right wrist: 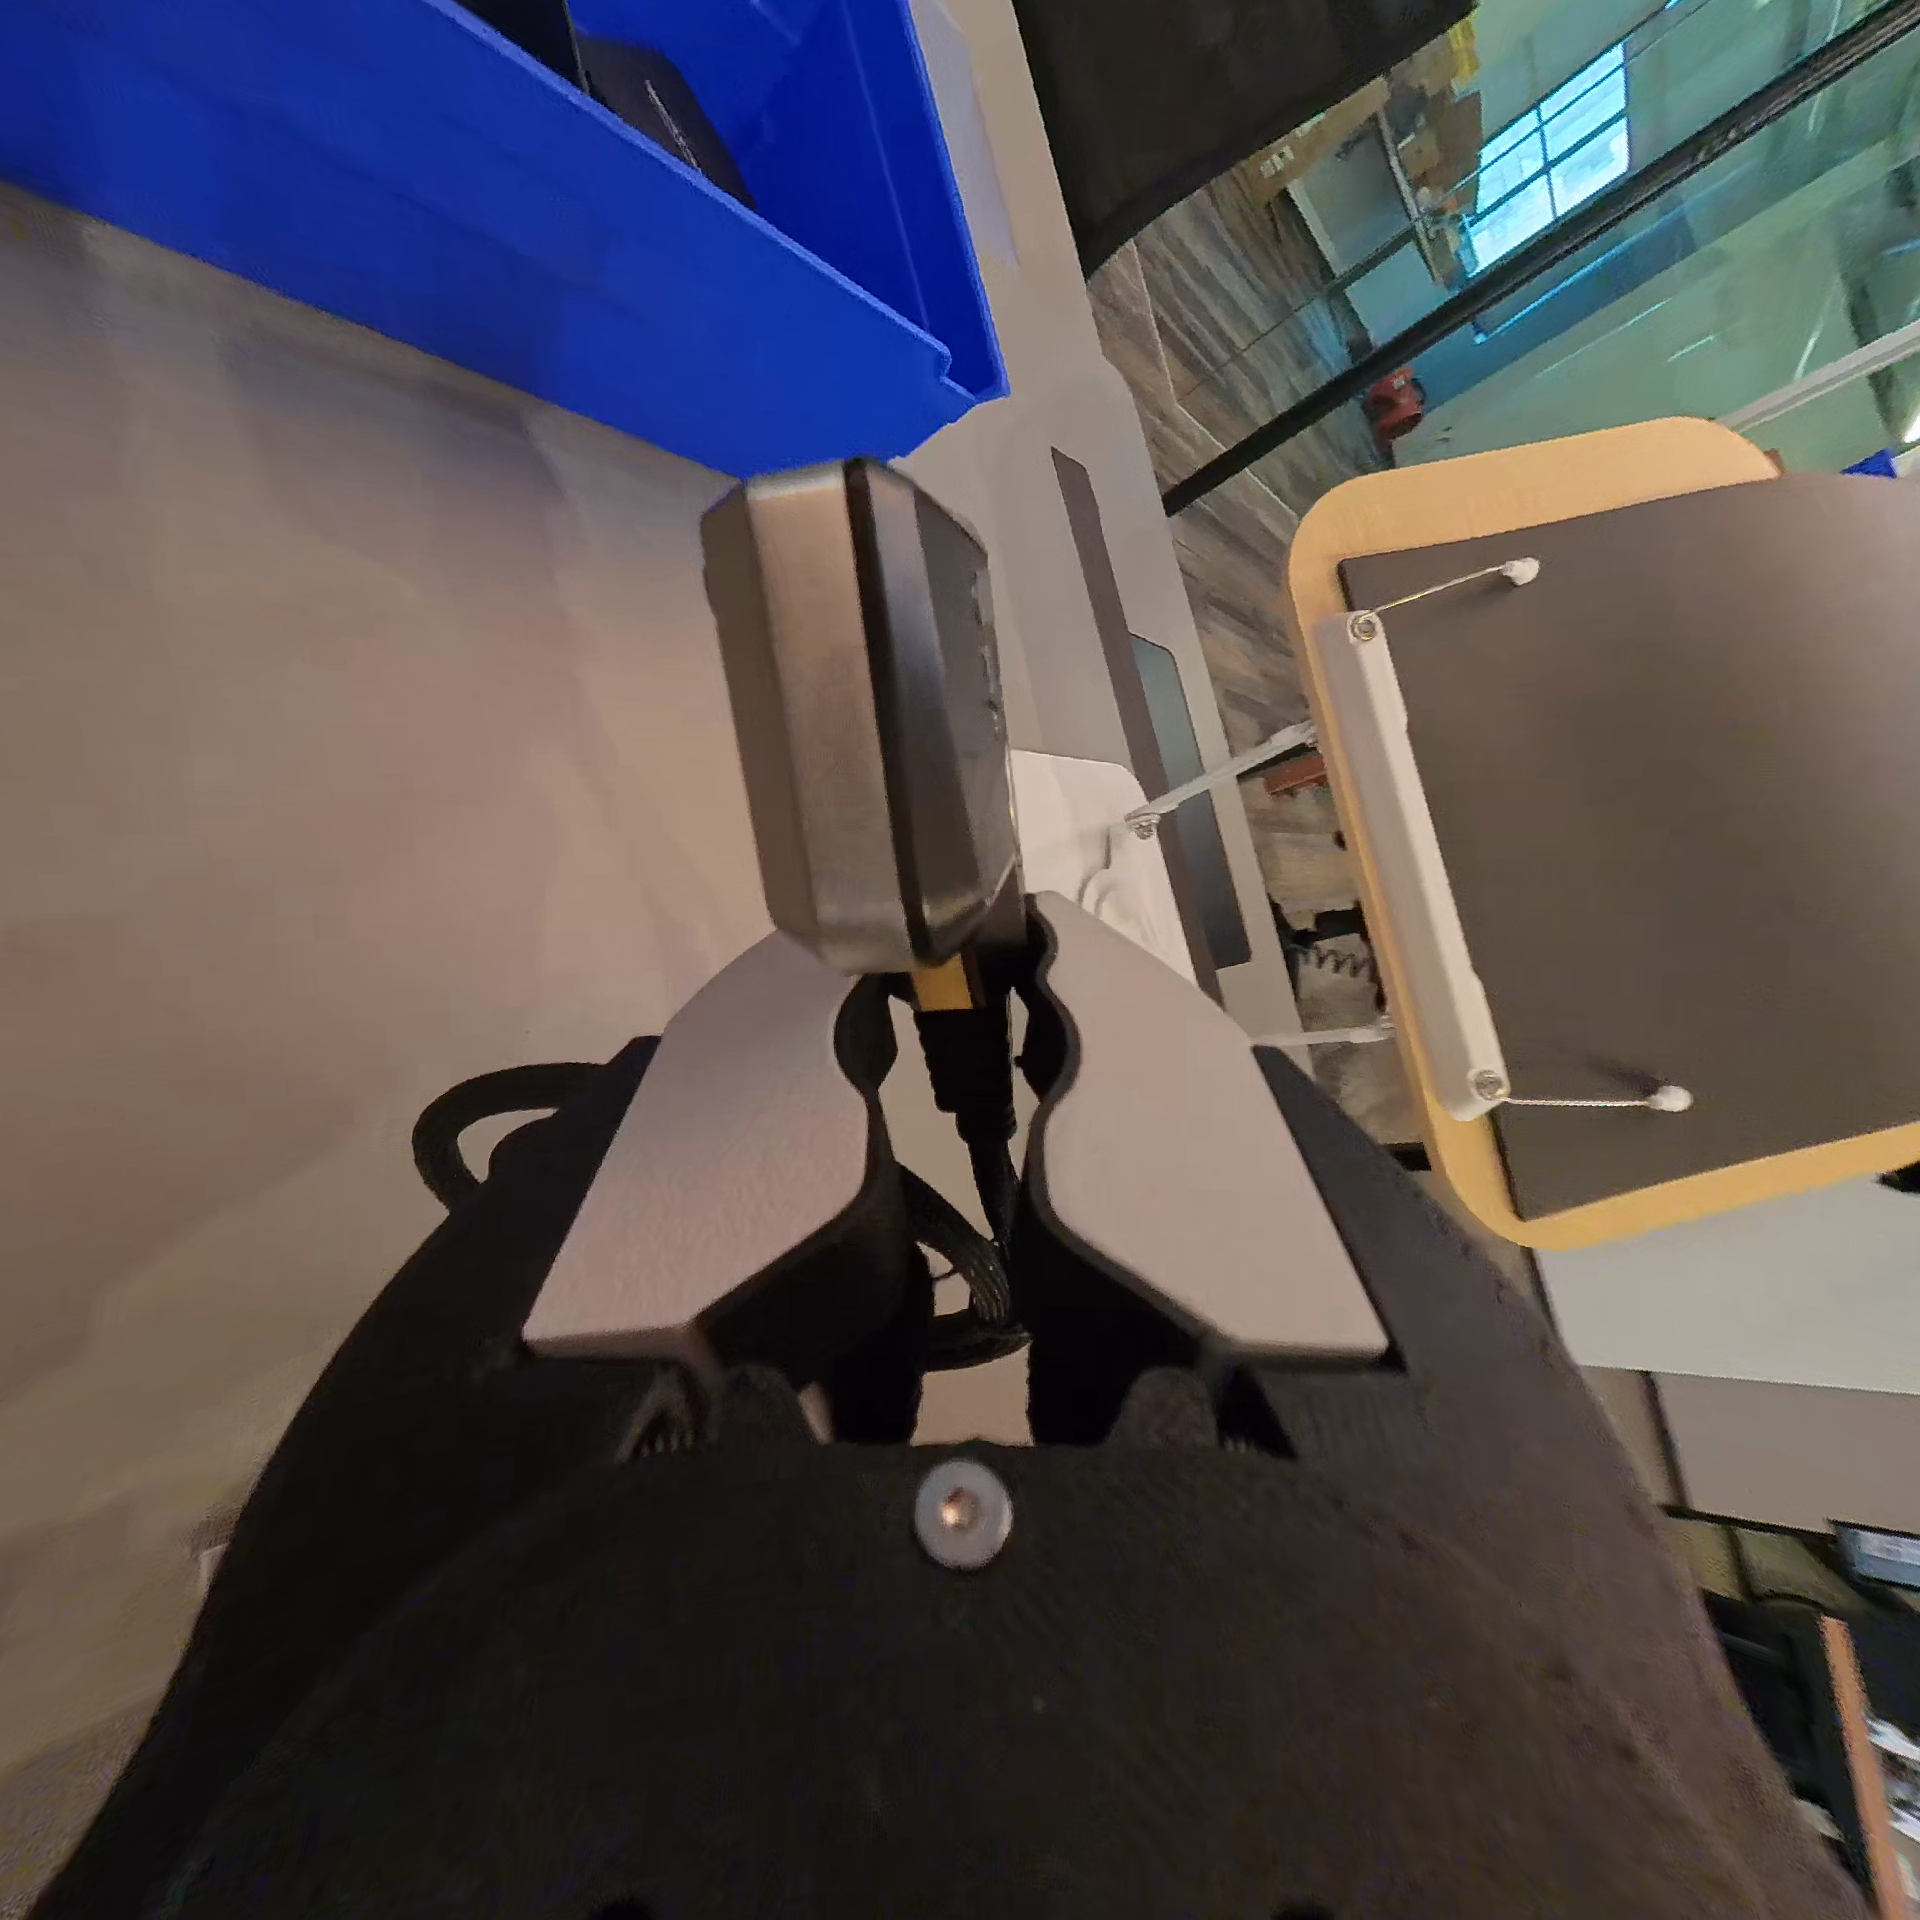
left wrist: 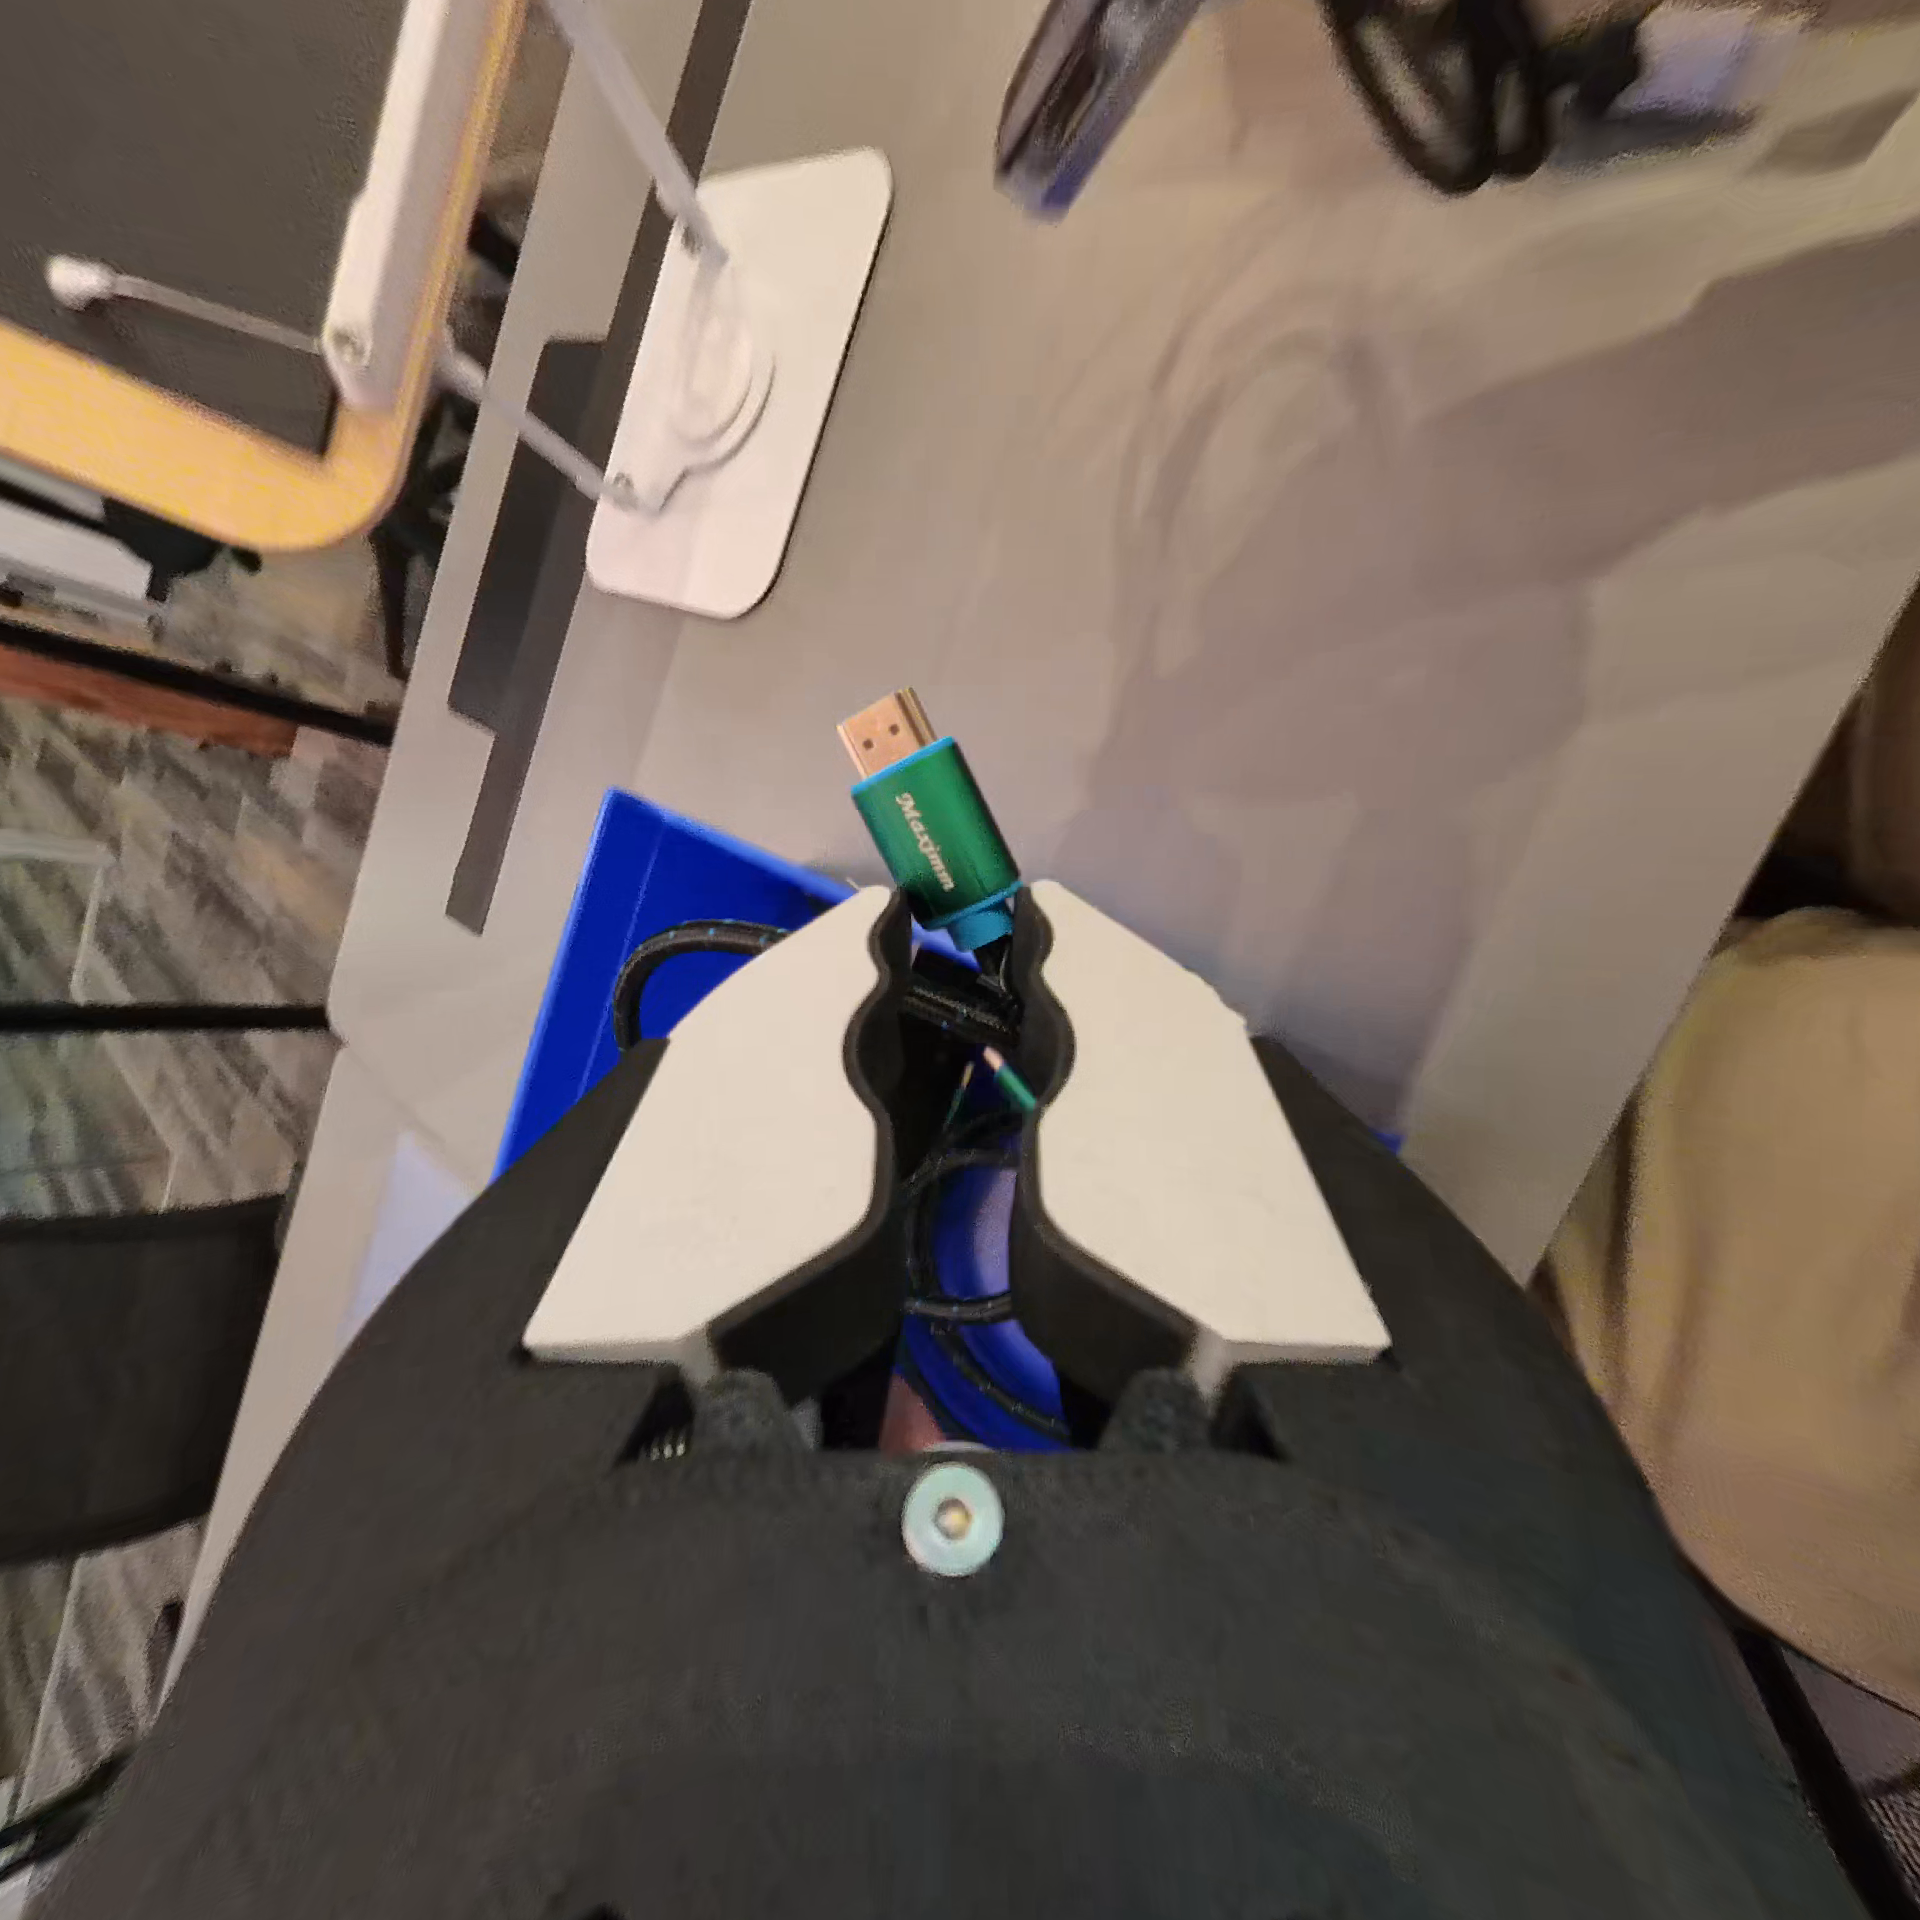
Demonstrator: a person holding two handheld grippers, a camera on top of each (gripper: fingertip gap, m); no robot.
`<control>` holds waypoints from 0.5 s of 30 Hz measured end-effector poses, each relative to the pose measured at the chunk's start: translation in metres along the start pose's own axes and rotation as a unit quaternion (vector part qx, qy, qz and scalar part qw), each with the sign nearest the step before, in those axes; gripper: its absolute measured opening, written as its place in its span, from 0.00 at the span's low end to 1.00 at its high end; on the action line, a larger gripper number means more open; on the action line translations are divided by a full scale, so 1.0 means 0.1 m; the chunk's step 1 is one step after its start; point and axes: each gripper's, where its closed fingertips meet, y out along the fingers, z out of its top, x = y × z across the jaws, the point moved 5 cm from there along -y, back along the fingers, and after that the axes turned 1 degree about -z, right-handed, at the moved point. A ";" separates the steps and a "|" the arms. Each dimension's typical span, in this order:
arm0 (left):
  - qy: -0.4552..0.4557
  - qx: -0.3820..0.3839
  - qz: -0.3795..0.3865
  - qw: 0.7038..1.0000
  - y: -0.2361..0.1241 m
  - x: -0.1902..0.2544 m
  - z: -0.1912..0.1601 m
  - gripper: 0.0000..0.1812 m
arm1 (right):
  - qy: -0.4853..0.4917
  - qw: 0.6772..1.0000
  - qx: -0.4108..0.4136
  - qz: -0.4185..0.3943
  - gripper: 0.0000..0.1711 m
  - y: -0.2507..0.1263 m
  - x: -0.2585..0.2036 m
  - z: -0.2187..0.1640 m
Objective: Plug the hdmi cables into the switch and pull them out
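Observation:
My left gripper (left wrist: 961, 914) is shut on the rear end of a green HDMI plug (left wrist: 933, 821). Its gold tip (left wrist: 881, 727) points up and away, free in the air over the grey table. Its braided cable runs down between the fingers into the blue bin (left wrist: 665, 914). My right gripper (right wrist: 961, 961) is shut on a black HDMI plug with a gold band (right wrist: 951, 997). That plug sits in the bottom edge of the dark grey switch box (right wrist: 862, 717), which is held up off the table. The other gripper shows blurred at the top of the left wrist view (left wrist: 1091, 94).
The blue bin (right wrist: 499, 208) holds more cables and a dark box. A white flat stand base (left wrist: 738, 384) with thin rods is on the table. A wood-edged black panel (right wrist: 1662, 831) stands beyond the table edge. Black cables (left wrist: 1455, 94) lie at the far side. Some 20 cm of space lies between my two pairs of fingers.

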 end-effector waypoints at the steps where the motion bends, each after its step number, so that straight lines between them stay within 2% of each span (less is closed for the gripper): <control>1: 0.003 0.009 -0.013 1.000 0.00 0.03 0.09 0.10 | -0.013 1.000 -0.006 -0.006 0.11 0.01 -0.01 0.01; 7: 0.026 0.019 -0.117 0.993 0.18 0.25 0.37 0.10 | -0.091 0.995 -0.029 -0.020 0.11 0.07 -0.13 0.12; 15: 0.040 0.015 -0.151 0.988 0.47 0.36 0.37 0.10 | -0.110 0.993 -0.033 -0.020 0.12 0.13 -0.20 0.17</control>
